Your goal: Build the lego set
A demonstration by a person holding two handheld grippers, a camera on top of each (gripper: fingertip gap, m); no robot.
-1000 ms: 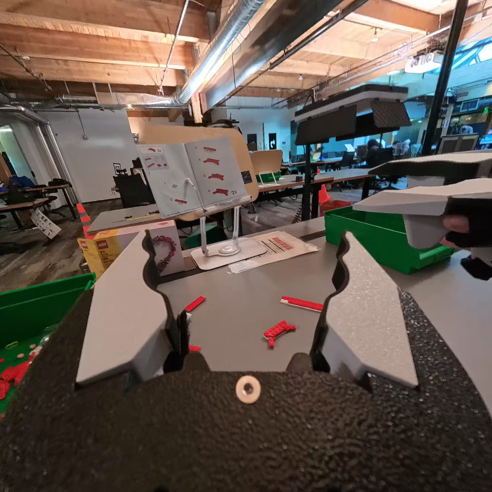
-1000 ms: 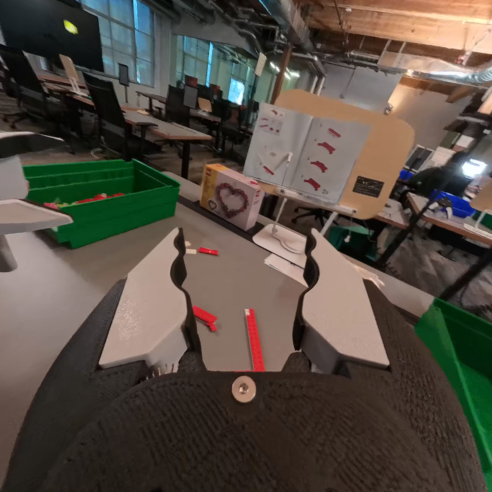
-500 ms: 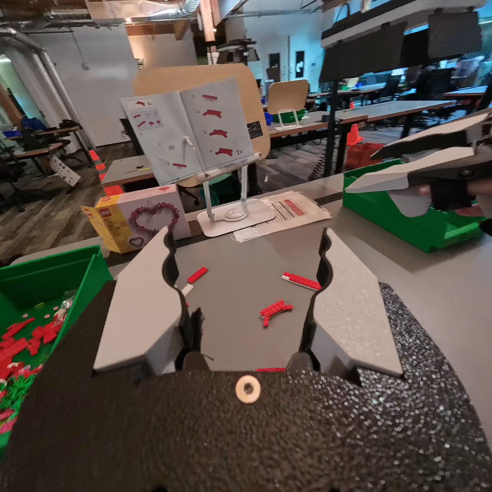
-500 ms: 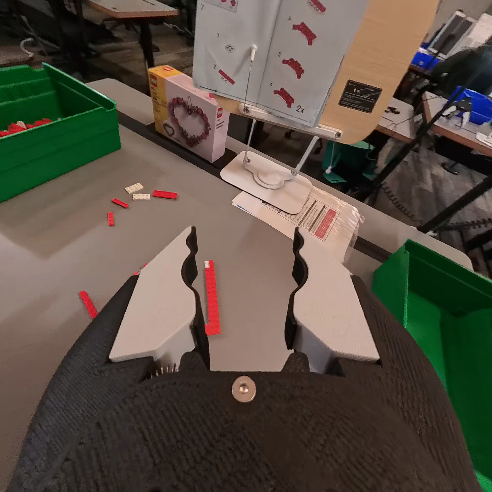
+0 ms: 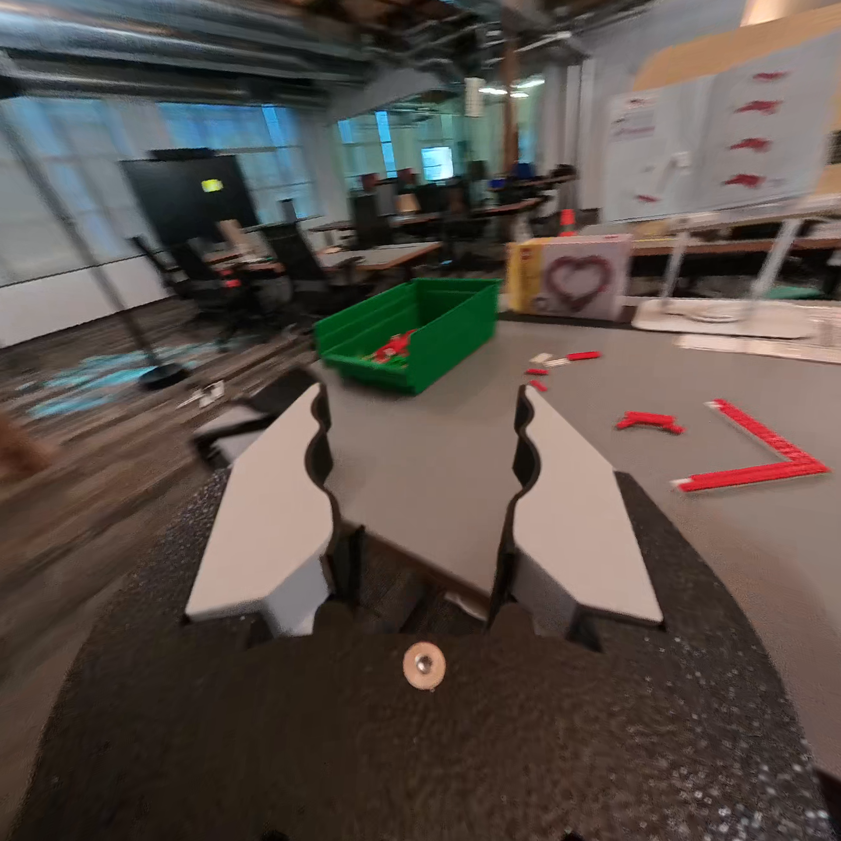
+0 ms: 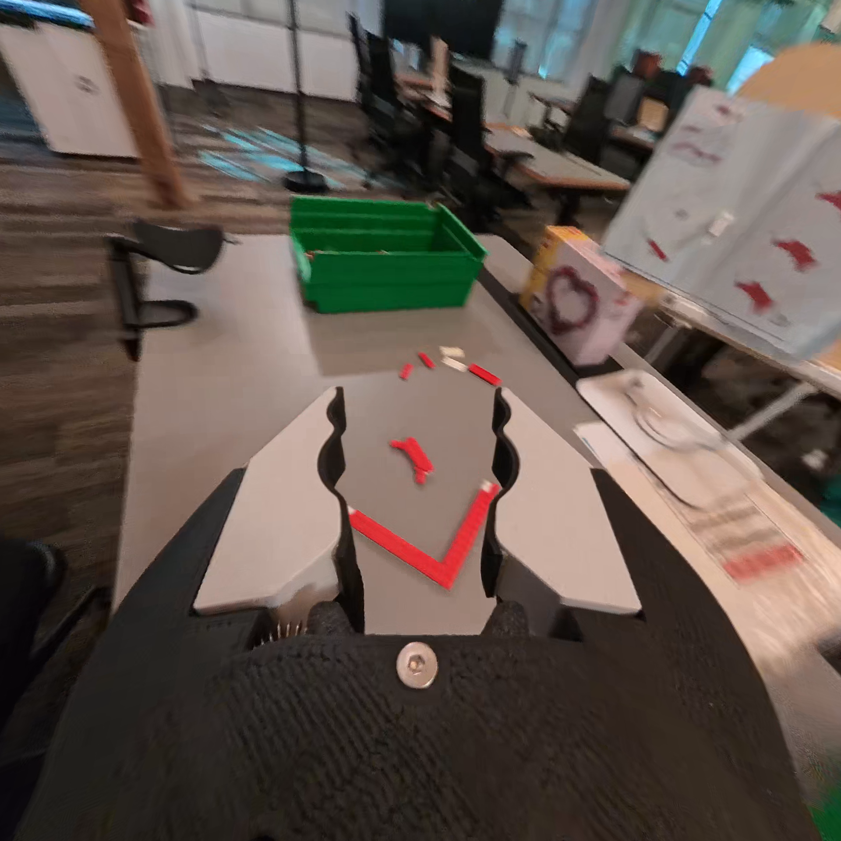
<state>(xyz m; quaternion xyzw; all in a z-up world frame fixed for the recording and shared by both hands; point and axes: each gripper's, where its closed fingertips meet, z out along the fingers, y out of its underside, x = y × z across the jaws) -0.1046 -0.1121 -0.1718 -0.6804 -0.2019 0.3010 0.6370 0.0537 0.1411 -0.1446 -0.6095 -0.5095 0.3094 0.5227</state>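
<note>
Right wrist view shows the right gripper (image 6: 416, 437), jaws wide and empty, over the thin, light, probably fragile red V-shaped assembly (image 6: 425, 544); grip near its six-o'clock corner.

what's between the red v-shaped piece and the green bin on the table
In the right wrist view, a small red bracket-shaped piece, then scattered red and white bits, lie between the V-shaped piece and the green bin.

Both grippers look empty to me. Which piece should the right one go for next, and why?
Probably ease the right gripper forward and down onto the small red bracket piece. Its fingers are open and empty, the red V-shaped assembly already lies joined beneath them, and the bracket is the nearest loose part, straight ahead.
</note>
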